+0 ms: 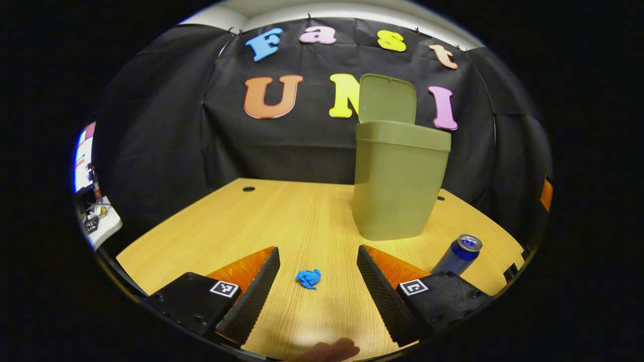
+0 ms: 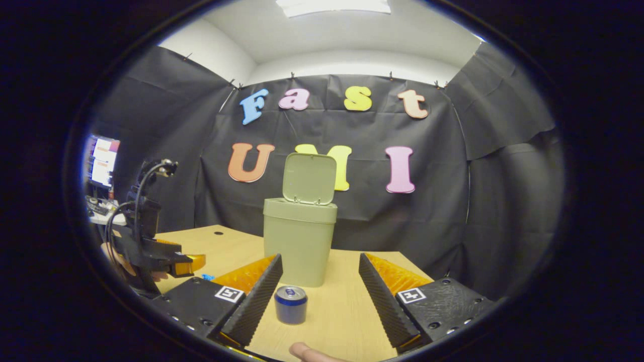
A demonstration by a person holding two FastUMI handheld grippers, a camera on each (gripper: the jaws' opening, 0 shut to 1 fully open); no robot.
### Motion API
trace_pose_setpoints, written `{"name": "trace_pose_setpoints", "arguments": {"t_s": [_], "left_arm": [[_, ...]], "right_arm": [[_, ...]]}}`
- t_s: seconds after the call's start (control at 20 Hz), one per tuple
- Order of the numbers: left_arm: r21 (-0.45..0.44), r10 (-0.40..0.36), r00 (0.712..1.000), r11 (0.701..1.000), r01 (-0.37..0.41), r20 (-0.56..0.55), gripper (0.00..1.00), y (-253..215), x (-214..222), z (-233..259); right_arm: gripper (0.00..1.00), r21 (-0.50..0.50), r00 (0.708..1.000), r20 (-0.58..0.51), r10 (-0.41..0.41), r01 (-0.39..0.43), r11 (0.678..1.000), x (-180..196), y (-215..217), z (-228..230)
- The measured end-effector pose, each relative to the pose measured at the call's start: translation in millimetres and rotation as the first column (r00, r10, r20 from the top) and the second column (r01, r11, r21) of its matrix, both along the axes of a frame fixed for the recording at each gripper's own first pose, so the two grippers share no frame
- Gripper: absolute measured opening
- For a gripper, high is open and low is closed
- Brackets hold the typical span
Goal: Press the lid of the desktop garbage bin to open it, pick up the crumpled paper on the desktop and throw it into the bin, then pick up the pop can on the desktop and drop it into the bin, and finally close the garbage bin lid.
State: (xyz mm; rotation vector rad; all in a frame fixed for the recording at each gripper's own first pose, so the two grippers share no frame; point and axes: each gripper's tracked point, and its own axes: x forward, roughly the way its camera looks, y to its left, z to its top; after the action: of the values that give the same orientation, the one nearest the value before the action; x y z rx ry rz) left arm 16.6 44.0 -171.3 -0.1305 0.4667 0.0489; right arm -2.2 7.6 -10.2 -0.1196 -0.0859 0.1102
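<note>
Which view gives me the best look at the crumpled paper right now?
The left gripper view: the paper lies on the table in plain sight, between the open fingers of the left gripper. The right gripper view catches just a blue sliver of it beside the left gripper.

A wooden bench [image 1: 282, 221] carries an open green bin [image 1: 397, 186], a blue paper ball [image 1: 308, 278] and a can [image 1: 460, 254].

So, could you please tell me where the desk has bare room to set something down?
The widest bare patch lies left of the green bin, back toward the cable hole. It is crowded near the front, around the blue crumpled paper and the pop can.
</note>
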Motion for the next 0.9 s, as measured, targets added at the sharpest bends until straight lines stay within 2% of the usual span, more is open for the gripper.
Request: {"name": "trace_pose_setpoints", "arguments": {"t_s": [0.1,0.15,0.2,0.35,0.5,0.55,0.6,0.9], "left_arm": [[0.004,0.000,0.997,1.000,0.000,-0.075,1.00,1.2,4.4,-21.8],[0.000,-0.012,0.995,1.000,0.012,-0.101,1.00,0.6,7.1,-32.1],[-0.004,-0.016,0.992,1.000,0.015,-0.123,1.00,-0.1,8.9,-43.3],[0.002,0.002,0.983,1.000,-0.001,-0.186,1.00,6.4,10.3,-65.2],[-0.005,-0.035,0.978,0.999,0.035,-0.204,1.00,3.9,9.1,-68.5],[0.002,-0.026,0.977,1.000,0.027,-0.214,1.00,6.2,7.0,-69.8],[0.002,-0.023,0.975,1.000,0.024,-0.220,1.00,4.8,8.2,-72.3],[-0.033,-0.058,0.957,0.998,0.051,-0.285,0.98,1.0,4.7,-80.5]], "right_arm": [[0.98,0.009,1.000,-0.002,0.003,-0.003,1.000,-0.4,1.2,-1.5],[0.95,0.004,1.000,-0.009,0.012,-0.012,1.000,0.4,4.7,-5.2],[0.98,-0.001,1.000,-0.014,0.018,-0.018,1.000,1.1,7.1,-7.6],[0.98,-0.018,0.999,-0.041,0.027,-0.028,0.999,6.2,13.3,-19.9],[0.95,-0.036,0.997,-0.073,0.016,-0.019,0.999,11.1,13.6,-30.6],[0.97,-0.043,0.997,-0.076,0.004,-0.008,0.999,12.6,11.8,-32.7],[0.95,-0.045,0.997,-0.080,-0.004,0.000,0.999,14.1,10.2,-34.0],[0.95,-0.015,0.995,-0.103,-0.016,0.015,1.000,20.3,5.0,-38.4]]}}
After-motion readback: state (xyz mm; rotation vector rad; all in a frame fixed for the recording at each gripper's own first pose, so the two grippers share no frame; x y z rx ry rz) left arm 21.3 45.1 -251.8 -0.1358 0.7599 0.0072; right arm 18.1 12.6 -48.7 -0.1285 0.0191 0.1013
